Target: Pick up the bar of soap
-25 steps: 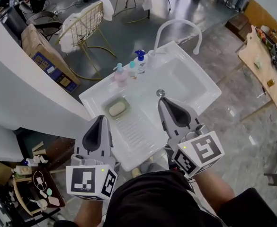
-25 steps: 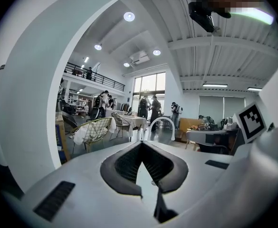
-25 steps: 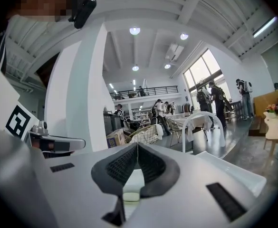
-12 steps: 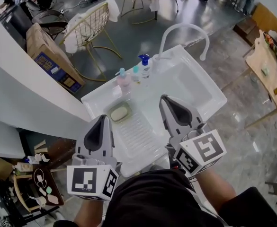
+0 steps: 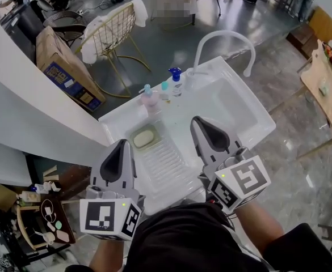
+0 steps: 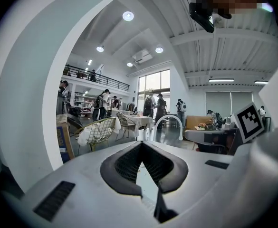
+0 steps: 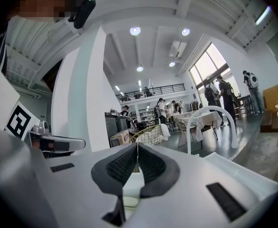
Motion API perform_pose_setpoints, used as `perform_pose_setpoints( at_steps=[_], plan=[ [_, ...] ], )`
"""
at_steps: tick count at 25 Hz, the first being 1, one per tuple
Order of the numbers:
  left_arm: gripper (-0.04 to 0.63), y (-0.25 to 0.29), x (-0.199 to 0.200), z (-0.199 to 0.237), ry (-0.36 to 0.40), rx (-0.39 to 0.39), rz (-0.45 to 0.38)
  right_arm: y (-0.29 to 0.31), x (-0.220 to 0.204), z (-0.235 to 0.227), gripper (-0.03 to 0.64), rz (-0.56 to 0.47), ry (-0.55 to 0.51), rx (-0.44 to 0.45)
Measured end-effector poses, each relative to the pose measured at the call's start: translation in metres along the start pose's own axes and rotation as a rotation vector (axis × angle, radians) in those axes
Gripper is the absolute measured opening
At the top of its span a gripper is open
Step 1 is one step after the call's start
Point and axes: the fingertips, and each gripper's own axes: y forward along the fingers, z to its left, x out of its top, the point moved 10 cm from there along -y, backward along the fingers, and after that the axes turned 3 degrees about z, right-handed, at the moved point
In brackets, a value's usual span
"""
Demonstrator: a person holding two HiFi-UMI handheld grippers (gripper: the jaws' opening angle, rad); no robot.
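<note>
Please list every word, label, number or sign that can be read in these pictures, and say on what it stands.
No text can be read.
Cardboard box: blue label, print too small to read.
Pump bottles: labels too small to read.
Left gripper and right gripper: black square markers, no letters.

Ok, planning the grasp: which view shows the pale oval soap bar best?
Head view: the pale oval soap bar lies whole in the white sink's corner recess. Left gripper view shows none of it; right gripper view, only a pale sliver behind its jaws, perhaps it.
</note>
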Motion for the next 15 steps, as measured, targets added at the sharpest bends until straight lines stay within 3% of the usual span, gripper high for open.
perform_pose_setpoints(
  at_steps=[15],
  plan=[
    [0.003, 0.01, -0.016, 0.015, 0.009, 0.008, 0.06, 0.021, -0.017, -0.001, 0.009, 0.064, 0.02, 0.015]
  ],
)
